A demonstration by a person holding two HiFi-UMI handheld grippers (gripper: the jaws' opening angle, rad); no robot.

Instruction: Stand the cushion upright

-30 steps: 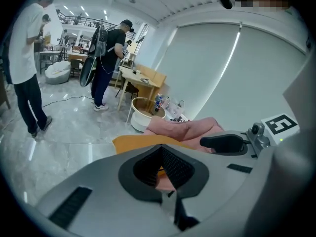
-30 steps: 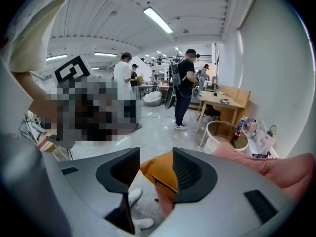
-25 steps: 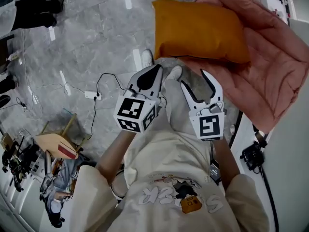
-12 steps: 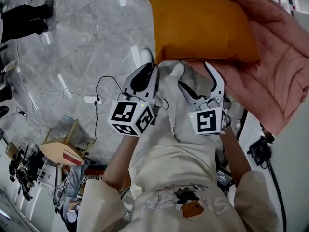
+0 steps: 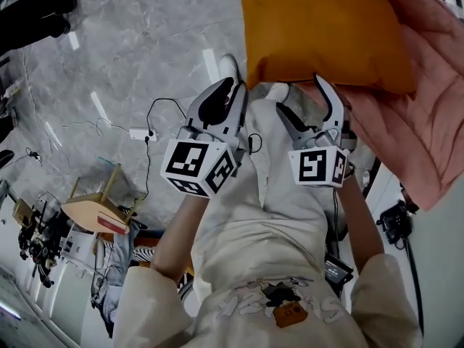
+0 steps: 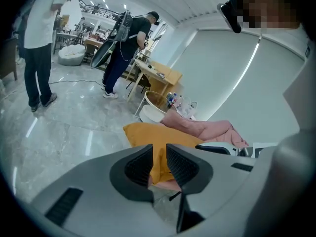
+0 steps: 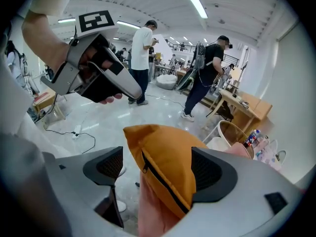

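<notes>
From the head view, the orange cushion (image 5: 326,35) lies flat on a pink quilt (image 5: 428,129) at the top of the frame, its near edge toward the person. The left claw (image 5: 233,91) hangs over the grey stone floor (image 5: 145,49), just short of the cushion's near left corner, with its tips close together. The right claw (image 5: 301,96) is beside it, its tips spread wide at the cushion's near edge, and one tip overlaps the orange fabric. A cable (image 5: 156,118) trails across the floor past a wooden stool (image 5: 94,209), and the person's cream shirt (image 5: 268,267) fills the lower frame. In the left gripper view, the jaws stand a narrow gap apart, having just been opening. Nothing sits between the pads. The cushion and quilt show through the gap, farther off. Two people stand on the floor beyond, near a wooden table (image 6: 160,75). In the right gripper view, the jaws are wide apart and have just been opening. The cushion's zipped corner rises between them with the quilt beneath it. The left pad stands clear of the fabric. Whether the right pad touches it cannot be told. The left claw shows at upper left in the person's hand.
</notes>
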